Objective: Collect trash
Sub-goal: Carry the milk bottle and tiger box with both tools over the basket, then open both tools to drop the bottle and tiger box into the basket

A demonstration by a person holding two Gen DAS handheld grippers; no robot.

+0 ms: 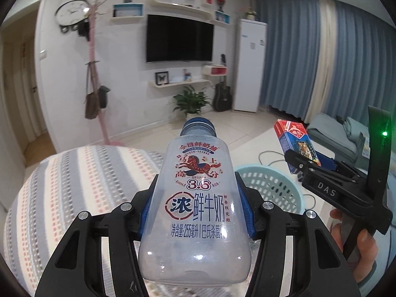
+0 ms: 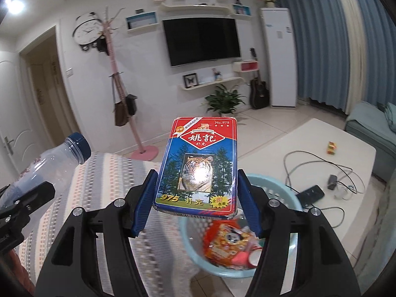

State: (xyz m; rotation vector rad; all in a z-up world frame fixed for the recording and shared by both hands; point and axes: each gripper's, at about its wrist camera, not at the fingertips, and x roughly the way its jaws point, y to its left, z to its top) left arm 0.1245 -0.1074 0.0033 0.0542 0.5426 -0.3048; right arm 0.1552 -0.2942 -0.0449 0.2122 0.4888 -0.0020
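Milk bottle point(image 1: 195, 212): empty clear plastic, blue cap, printed label, clamped between the blue pads point(image 1: 243, 205) of the left gripper point(image 1: 195, 208). Neck points forward and away from the camera, base toward the lens. It is held up in the air, over the striped grey/pink/white cushion point(image 1: 81, 190).

Playing-card box point(image 2: 198, 168): red/blue pack with a tiger print, "No.975" on top. Right gripper point(image 2: 196, 205) pinches it by its two long edges, blue pads point(image 2: 144, 205) pressed on both sides near the lower end. Box face is up and tilted toward the camera, with glare on the tiger.

Light-blue perforated plastic basket point(image 2: 284, 193) sits on the floor, directly under the card box in the right wrist view. Inside: an orange snack wrapper point(image 2: 225, 242), a pink item and a small white cup; the rest is too blurred to identify. From the left wrist the basket point(image 1: 274, 185) shows to the right of the bottle, between the two grippers, with the card box point(image 1: 295, 141) and right gripper point(image 1: 300, 159) above its far side. Bare fingers point(image 1: 356, 245) wrap the right gripper handle.

Right of the basket: white low table point(image 2: 309, 136) with cables, a dark phone point(image 2: 310, 194), a small adapter and a small coloured block stack. Bottle point(image 2: 49, 163) and left gripper point(image 2: 10, 210) are visible at the left edge of the right wrist view, beside the cushion.
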